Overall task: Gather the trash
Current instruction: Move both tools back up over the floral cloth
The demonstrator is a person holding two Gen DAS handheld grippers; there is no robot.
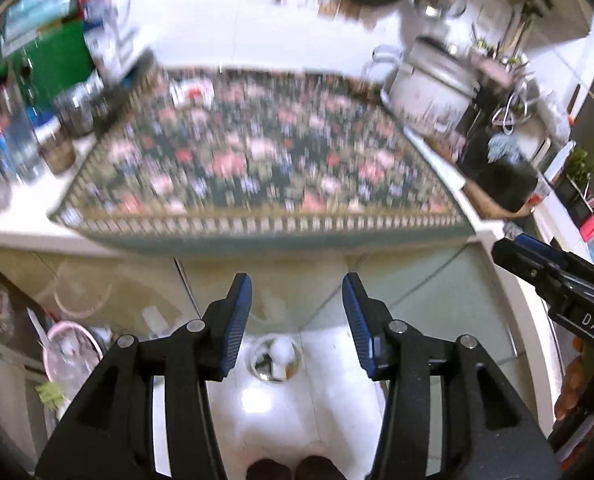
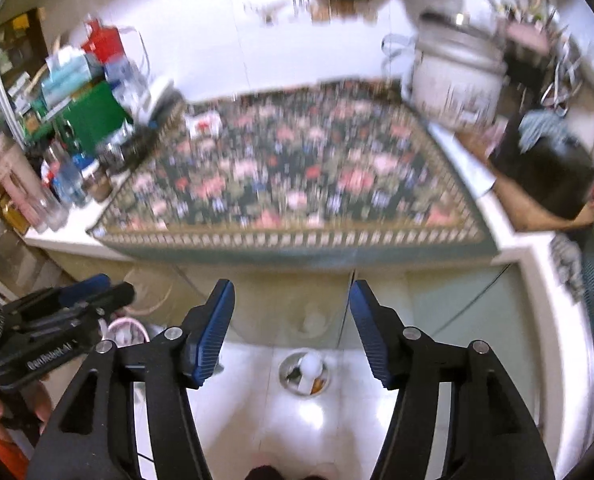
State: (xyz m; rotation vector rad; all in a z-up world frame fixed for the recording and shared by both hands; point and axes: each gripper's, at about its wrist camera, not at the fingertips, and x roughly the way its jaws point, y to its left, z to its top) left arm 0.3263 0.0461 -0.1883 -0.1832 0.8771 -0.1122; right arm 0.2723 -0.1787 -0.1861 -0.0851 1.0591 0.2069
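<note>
1. Before the floral mat (image 1: 257, 160), both the left gripper (image 1: 297, 300) and right gripper (image 2: 291, 308) hang wide apart, holding nothing.
2. At the mat's far-left corner on the counter (image 1: 25, 228) lies a blurred white-and-red wrapper (image 1: 193, 90).

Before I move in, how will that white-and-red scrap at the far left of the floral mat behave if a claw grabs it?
The white-and-red scrap looks crumpled and thin, so probably light and floppy, collapsing when pinched. It lies flat on the floral mat, so it may slide rather than lift. Blur hides its material.
</note>
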